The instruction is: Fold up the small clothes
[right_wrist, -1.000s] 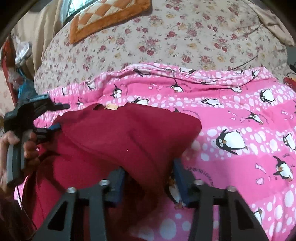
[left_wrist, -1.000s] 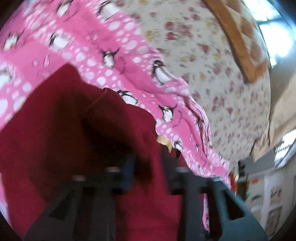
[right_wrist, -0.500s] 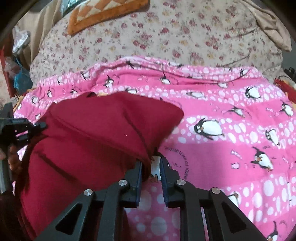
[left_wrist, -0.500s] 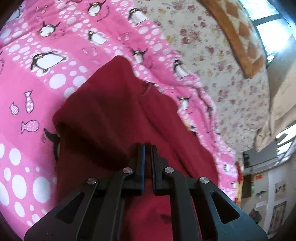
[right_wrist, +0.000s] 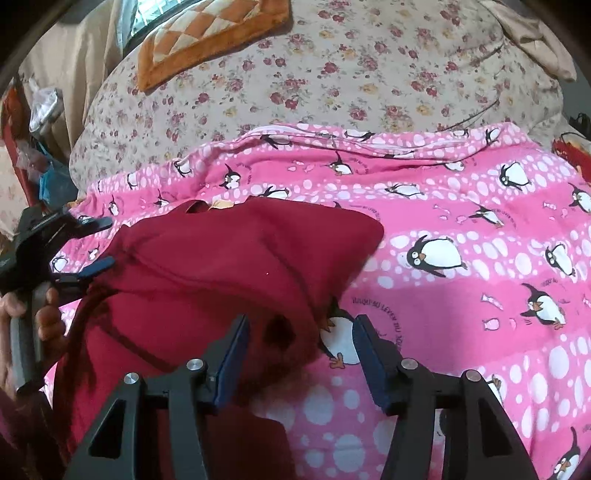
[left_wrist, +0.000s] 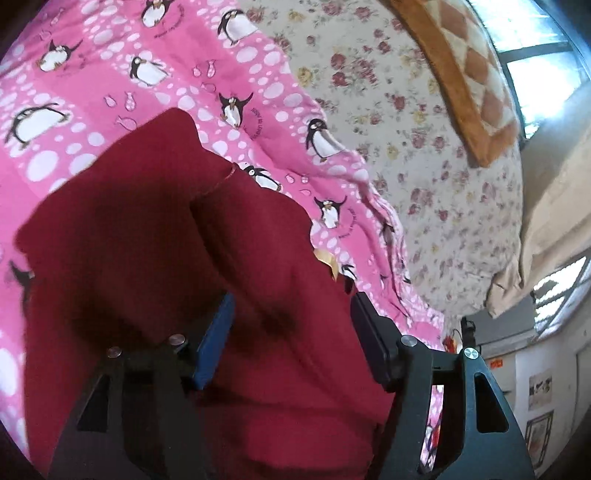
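A dark red garment (left_wrist: 155, 258) lies partly folded on a pink penguin blanket (left_wrist: 110, 92); it also shows in the right wrist view (right_wrist: 221, 266). My left gripper (left_wrist: 291, 328) is open, its jaws wide apart over the garment's near part. It also shows at the left of the right wrist view (right_wrist: 99, 243), beside the garment's left edge. My right gripper (right_wrist: 301, 343) is open over the garment's right front corner and the blanket (right_wrist: 461, 295). A small tan label (left_wrist: 327, 258) sticks out at the garment's far edge.
The blanket lies on a bed with a floral sheet (right_wrist: 332, 74). An orange checked cushion (right_wrist: 207, 33) lies at the far side. A beige cloth (left_wrist: 554, 221) and a wall with pictures (left_wrist: 539, 384) are at the right of the left wrist view.
Both grippers were shut on the garment half a second ago and have now opened, letting the red cloth go. The folded garment rests on the blanket.
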`<state>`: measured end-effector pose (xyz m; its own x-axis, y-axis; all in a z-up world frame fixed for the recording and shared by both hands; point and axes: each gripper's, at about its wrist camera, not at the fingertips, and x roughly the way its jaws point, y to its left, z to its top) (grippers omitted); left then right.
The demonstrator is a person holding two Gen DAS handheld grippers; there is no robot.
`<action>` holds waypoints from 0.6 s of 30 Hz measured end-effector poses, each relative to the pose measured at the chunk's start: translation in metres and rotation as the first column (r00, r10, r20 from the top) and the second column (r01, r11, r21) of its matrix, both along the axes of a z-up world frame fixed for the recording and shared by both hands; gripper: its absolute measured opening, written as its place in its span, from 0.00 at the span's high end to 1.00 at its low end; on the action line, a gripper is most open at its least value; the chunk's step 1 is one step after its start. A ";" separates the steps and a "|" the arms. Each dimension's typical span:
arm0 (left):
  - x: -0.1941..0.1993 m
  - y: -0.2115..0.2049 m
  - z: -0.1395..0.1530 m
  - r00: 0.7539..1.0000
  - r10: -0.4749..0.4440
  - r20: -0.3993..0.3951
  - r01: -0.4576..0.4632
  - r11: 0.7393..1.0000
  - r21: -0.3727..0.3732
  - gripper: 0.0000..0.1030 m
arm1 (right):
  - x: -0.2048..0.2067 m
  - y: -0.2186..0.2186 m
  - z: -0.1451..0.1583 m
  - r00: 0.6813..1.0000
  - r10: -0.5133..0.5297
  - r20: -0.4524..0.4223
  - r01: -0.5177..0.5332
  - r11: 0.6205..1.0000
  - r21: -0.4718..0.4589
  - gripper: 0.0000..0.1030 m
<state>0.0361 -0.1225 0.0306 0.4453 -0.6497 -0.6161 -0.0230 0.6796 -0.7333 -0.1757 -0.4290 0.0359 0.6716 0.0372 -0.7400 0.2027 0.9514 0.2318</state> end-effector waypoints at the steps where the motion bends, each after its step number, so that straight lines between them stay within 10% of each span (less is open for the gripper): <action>1: 0.004 -0.002 -0.002 1.000 0.010 -0.004 -0.010 1.000 0.003 0.38 | 0.000 0.000 -0.001 1.000 0.002 -0.002 -0.002 1.000 0.004 0.46; 11: 0.026 -0.014 -0.012 0.998 0.045 -0.034 -0.042 0.996 0.078 0.38 | 0.007 0.000 -0.010 1.000 0.009 -0.017 -0.009 1.000 0.008 0.46; 13: 0.031 -0.016 -0.012 1.000 0.025 -0.008 -0.024 0.998 0.057 0.55 | 0.010 0.002 -0.011 1.000 0.014 -0.010 -0.014 1.000 0.001 0.47; 14: 0.034 -0.018 -0.012 1.000 -0.006 -0.003 0.006 0.998 0.067 0.90 | 0.012 0.002 -0.010 1.000 0.014 -0.002 -0.014 1.000 -0.007 0.51; 18: 0.029 -0.015 -0.005 0.999 -0.038 0.032 0.036 0.997 0.066 0.94 | 0.016 0.000 -0.009 1.000 -0.019 0.023 0.020 0.999 -0.040 0.81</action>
<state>0.0653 -0.1377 0.0260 0.4429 -0.6249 -0.6429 0.0270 0.7261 -0.6871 -0.1599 -0.4294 0.0268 0.6887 -0.0057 -0.7250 0.2166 0.9559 0.1982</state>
